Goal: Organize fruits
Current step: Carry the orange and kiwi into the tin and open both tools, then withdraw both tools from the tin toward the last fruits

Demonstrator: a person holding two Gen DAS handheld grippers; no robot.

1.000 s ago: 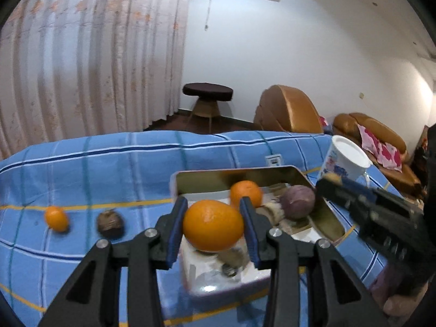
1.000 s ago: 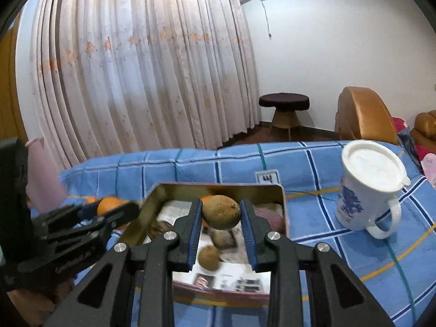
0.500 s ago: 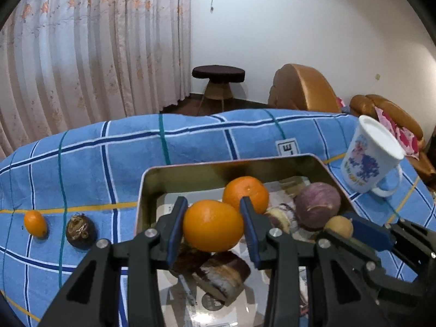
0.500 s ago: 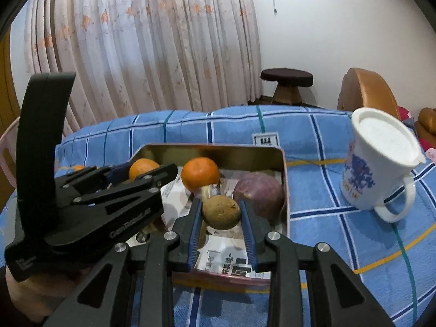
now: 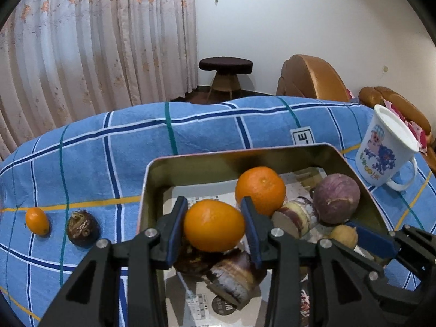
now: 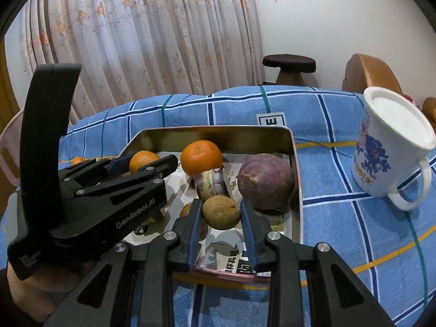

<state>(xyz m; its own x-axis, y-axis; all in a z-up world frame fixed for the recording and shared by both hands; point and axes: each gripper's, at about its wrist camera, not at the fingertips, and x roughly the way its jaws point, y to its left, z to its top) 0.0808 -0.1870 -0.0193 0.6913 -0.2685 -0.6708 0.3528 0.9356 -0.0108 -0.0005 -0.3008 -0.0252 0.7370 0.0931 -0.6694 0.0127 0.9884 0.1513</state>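
A metal tray [image 5: 245,154] lined with newspaper holds a mandarin [image 5: 260,190], a purple round fruit [image 5: 336,197] and cut cane pieces [image 5: 231,275]. My left gripper [image 5: 214,229] is low inside the tray with an orange [image 5: 214,226] between its pads. Its jaws are opening, though the pads still touch the orange, which sits just above the cane. My right gripper [image 6: 221,215] is shut on a small brown fruit [image 6: 222,212], low over the tray's near right part beside the purple fruit [image 6: 265,181]. The left gripper [image 6: 147,163] and its orange [image 6: 144,160] also show in the right wrist view.
Left of the tray, on the blue checked cloth [image 5: 81,150], lie a small orange [image 5: 37,221] and a dark brown bulb [image 5: 83,230]. A white printed mug [image 6: 389,147] stands right of the tray. A stool, sofas and curtains are behind.
Both grippers have come down and forward into the tray, each still carrying its fruit. The tray and its contents now fill more of both views.
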